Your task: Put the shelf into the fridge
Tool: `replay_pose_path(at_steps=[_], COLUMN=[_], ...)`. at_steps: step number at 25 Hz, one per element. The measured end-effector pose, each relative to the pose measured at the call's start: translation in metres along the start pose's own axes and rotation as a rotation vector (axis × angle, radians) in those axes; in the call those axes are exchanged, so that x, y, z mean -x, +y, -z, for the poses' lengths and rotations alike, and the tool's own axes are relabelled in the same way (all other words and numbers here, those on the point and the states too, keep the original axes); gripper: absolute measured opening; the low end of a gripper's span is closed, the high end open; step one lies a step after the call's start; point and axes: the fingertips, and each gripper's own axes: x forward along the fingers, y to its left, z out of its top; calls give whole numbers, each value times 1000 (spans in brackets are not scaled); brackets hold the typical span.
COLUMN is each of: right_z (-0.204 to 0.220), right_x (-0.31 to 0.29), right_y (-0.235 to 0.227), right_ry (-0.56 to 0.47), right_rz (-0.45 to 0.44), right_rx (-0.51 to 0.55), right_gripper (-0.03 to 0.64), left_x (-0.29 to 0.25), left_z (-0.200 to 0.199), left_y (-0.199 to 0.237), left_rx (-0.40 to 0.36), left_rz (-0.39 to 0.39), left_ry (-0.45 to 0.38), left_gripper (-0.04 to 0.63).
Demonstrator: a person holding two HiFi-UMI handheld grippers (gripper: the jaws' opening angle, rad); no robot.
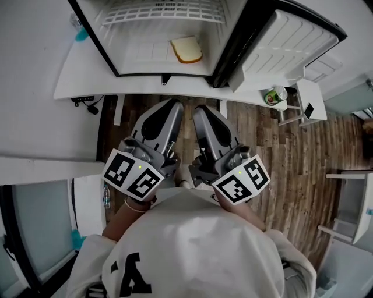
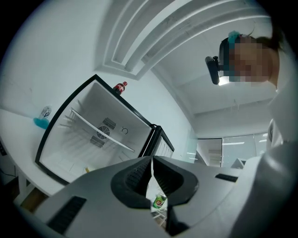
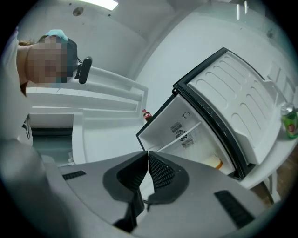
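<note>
Left gripper (image 1: 173,103) and right gripper (image 1: 201,109) are both clenched tight on nothing. White wire shelf (image 1: 163,11) sits straight ahead inside the open white fridge (image 1: 140,55), lying sideways, about as near to both.

Fridge (image 1: 125,55) was white inside, black-framed; its shelf (image 1: 163,11) a white wire grid. Left gripper (image 1: 173,105) and right gripper (image 1: 201,110) were grey, their cubes black-and-white checked. Floor (image 1: 291,169) showed brown woodgrain.
</note>
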Motion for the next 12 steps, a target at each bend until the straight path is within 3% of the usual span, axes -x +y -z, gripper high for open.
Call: replay_pose_path(at_steps=[6,12], right_z=[4,1], right_x=[44,67], right_y=[19,37], right_ry=[14,7], right_rz=[-37,-72], right_rx=[7,-5], right_gripper=[29,29], left_x=[34,51], left_z=[20,16], left_y=[-43,-67], left_rx=[-20,-44], left_rz=[-42,-58], left_ry=[14,-10], left_gripper=[17,17])
